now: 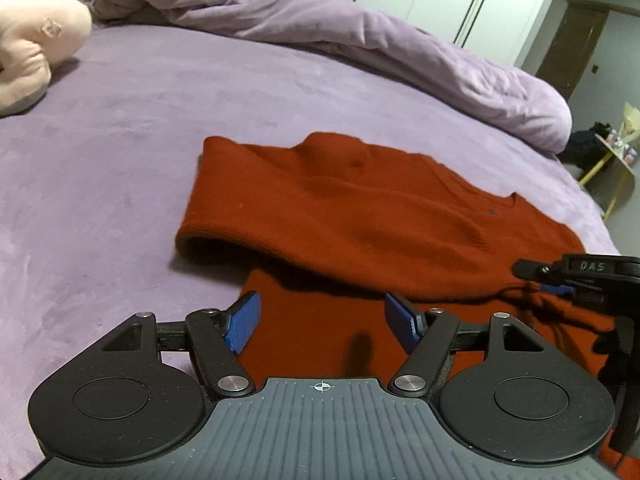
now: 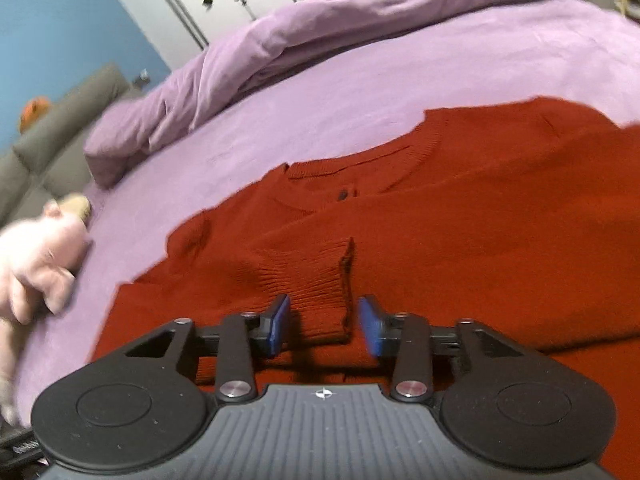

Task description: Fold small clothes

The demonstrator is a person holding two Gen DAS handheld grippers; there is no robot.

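Observation:
A rust-red knit sweater [image 1: 360, 208] lies partly folded on the purple bed [image 1: 120, 140]. My left gripper [image 1: 322, 320] is open and empty, low over the sweater's near edge. The right gripper shows at the right edge of the left wrist view [image 1: 560, 280], resting on the sweater. In the right wrist view the same sweater [image 2: 480, 208] fills the middle, with its collar and a dark button facing up. My right gripper [image 2: 324, 324] is open, its blue pads on either side of a ribbed sleeve cuff [image 2: 320, 276] without closing on it.
A rumpled purple duvet [image 1: 360, 36] lies along the far side of the bed. A pink plush toy [image 1: 36, 36] sits at the bed's left and also shows in the right wrist view [image 2: 40, 264]. A small table [image 1: 612, 156] stands beyond the bed's right edge.

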